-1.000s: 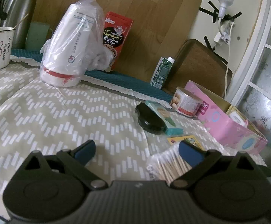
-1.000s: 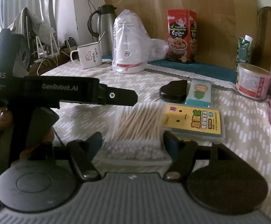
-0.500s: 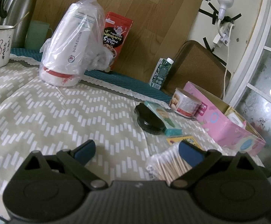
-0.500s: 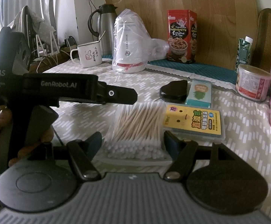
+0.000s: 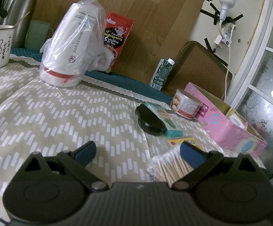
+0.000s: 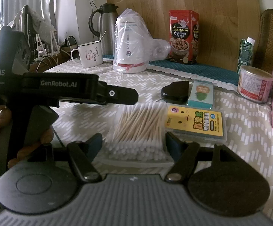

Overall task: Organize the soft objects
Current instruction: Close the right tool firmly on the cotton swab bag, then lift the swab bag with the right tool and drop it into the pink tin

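Right gripper (image 6: 133, 145) spread wide astride the near end of the cotton swab pack (image 6: 138, 130), pads apart from it, pack flat on the tablecloth (image 6: 249, 137) just left of the yellow card box (image 6: 194, 122); left gripper (image 5: 138, 151) likewise released, empty, left of the pack.

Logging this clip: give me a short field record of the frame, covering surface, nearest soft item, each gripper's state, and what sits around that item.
surface: table under a patterned cloth
nearest soft item: bag of cotton swabs, lying flat
right gripper: open, a finger on each side of the swabs, not clamped
left gripper: open, nothing between its fingers
beside the swabs: yellow box
behind: black case, teal box
far right: pink box
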`<state>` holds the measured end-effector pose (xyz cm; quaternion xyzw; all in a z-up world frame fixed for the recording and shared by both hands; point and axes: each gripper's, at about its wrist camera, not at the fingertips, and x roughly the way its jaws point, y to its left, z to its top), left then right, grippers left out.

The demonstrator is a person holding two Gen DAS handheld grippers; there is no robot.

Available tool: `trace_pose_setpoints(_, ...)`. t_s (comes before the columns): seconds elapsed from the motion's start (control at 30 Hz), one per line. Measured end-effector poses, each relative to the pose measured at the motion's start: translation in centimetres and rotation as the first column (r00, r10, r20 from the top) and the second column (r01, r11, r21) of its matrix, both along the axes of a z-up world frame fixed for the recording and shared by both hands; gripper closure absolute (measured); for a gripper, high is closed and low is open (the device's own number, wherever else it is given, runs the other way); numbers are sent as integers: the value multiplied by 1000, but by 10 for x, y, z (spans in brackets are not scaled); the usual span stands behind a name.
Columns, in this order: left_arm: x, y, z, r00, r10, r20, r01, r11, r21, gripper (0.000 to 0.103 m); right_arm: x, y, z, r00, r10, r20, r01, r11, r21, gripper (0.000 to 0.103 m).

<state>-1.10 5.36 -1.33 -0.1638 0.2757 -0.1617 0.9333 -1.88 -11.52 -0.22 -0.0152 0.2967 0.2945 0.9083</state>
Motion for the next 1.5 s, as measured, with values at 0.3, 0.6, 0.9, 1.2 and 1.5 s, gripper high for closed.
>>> trace_pose_setpoints(0.3, 0, 0, 0, 1000, -1, 0, 1, 1000, 1, 4, 0, 0, 0, 1000, -1, 0, 1, 1000, 0, 28)
trace_pose_setpoints(0.6, 0, -1, 0, 1000, -3, -1, 3, 1000, 6, 3, 0, 1, 0, 1000, -4, -1, 4, 1000, 0, 27)
trace_pose_setpoints(0.9, 4, 1, 1, 1000, -14, -11, 14, 1000, 13, 3, 0, 0, 0, 1000, -6, 5, 6, 1000, -8, 27)
trace_pose_setpoints(1.2, -8, 36, 11, 995, -17, -95, 3, 989, -146, 3, 2, -12, 0, 998, -58, -26, 59, 997, 38, 22)
trace_pose_setpoints(1.5, -20, 20, 25, 987, -124, -100, 111, 985, -129, 3, -3, -16, 1, 998, -57, -37, 57, 998, 8, 18)
